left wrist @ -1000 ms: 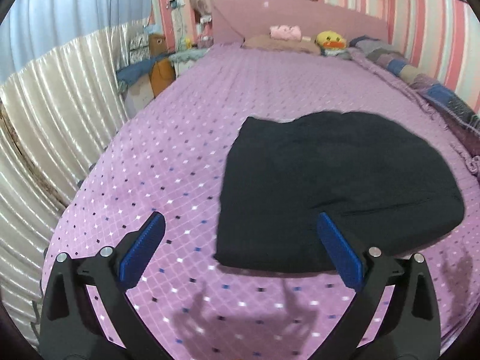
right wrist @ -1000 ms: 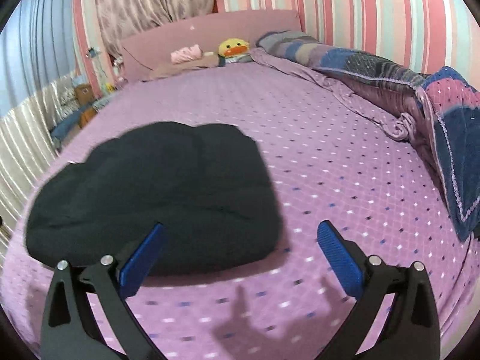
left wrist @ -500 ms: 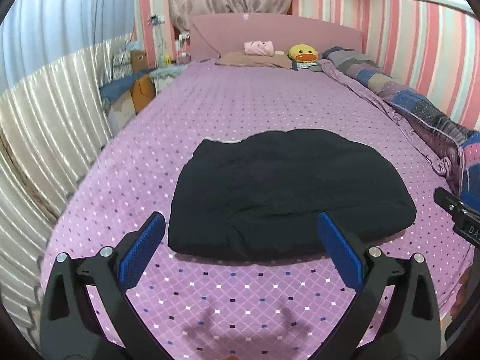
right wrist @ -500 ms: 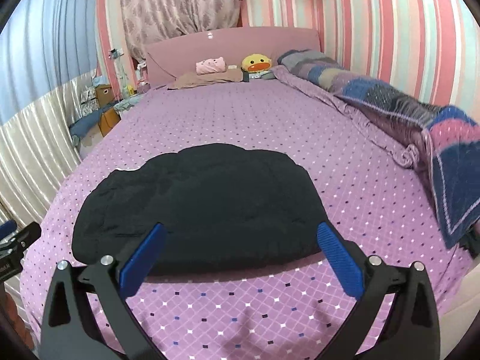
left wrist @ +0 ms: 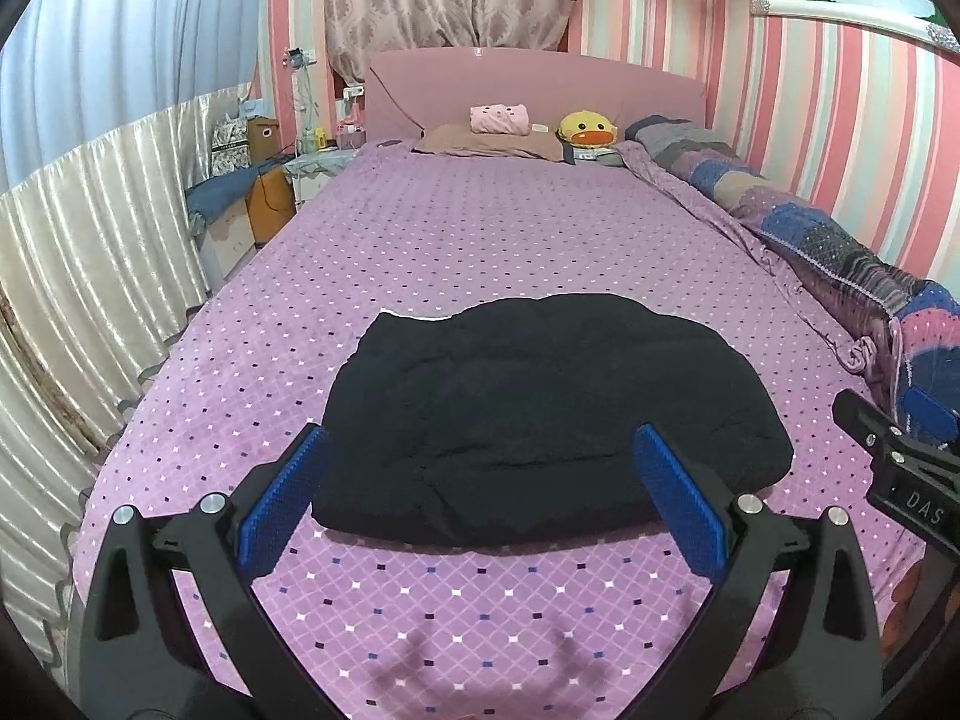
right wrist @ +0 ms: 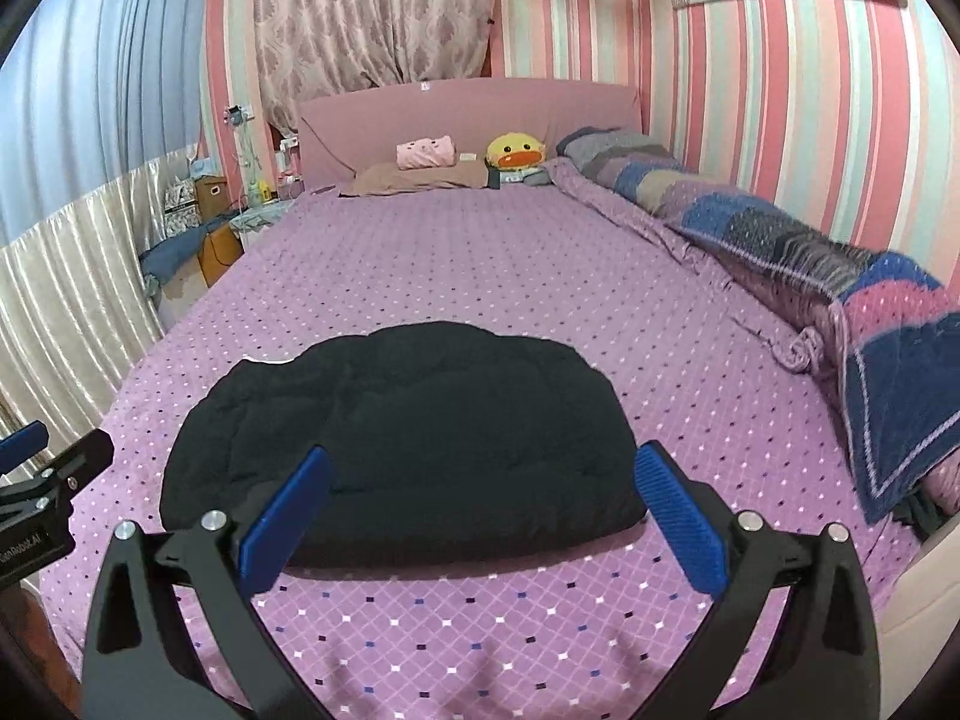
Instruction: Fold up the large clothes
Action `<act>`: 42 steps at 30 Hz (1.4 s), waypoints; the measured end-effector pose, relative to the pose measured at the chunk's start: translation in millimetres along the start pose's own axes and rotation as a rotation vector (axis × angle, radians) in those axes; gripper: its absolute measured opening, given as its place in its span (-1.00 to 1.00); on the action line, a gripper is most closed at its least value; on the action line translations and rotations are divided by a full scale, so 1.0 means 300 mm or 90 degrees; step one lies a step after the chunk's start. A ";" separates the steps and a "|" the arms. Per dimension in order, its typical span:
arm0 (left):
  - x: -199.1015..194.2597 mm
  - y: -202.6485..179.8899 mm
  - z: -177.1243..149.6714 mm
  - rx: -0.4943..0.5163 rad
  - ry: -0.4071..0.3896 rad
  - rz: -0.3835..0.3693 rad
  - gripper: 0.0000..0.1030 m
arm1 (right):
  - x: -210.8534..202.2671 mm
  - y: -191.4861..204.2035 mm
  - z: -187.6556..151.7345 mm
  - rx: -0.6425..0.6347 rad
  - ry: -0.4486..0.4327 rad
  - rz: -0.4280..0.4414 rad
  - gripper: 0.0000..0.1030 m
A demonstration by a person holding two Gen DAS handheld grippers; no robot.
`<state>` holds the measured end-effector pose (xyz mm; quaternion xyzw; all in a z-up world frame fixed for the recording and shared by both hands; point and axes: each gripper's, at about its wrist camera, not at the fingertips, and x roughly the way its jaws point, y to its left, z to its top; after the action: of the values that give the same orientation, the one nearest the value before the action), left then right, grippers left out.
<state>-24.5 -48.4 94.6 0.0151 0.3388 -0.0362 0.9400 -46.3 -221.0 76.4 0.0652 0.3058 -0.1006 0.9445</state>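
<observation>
Left gripper [left wrist: 480,498] spread wide, empty; right gripper [right wrist: 480,510] likewise, above bed [left wrist: 480,240], near edge of folded black garment [left wrist: 540,414].

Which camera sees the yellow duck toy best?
The left wrist view: the duck sits by the pillow with its face and orange beak clear. The right wrist view also shows the duck whole, equally far off at the headboard, a little softer in detail. The difference is slight.

Bright, even indoor light, soft shadows, sharp focus, strong fisheye bending with dark corners.
</observation>
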 end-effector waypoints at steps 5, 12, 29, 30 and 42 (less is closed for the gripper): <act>-0.024 0.004 0.008 0.008 -0.009 0.001 0.94 | -0.014 0.007 0.015 0.000 -0.008 -0.002 0.97; -0.058 0.023 0.024 0.008 -0.024 0.006 0.94 | -0.021 0.029 0.021 -0.009 -0.008 -0.009 0.97; -0.070 0.029 0.031 0.014 -0.027 0.014 0.94 | -0.066 0.043 0.043 -0.016 -0.028 -0.027 0.97; -0.069 0.031 0.031 0.015 -0.026 0.015 0.94 | -0.067 0.043 0.043 -0.017 -0.027 -0.028 0.97; -0.080 0.029 0.025 0.026 -0.036 0.006 0.94 | -0.076 0.041 0.043 -0.018 -0.029 -0.032 0.97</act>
<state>-37.4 -38.7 115.7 0.0351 0.3113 -0.0393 0.9489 -54.2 -207.9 101.1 0.0420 0.2871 -0.1215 0.9492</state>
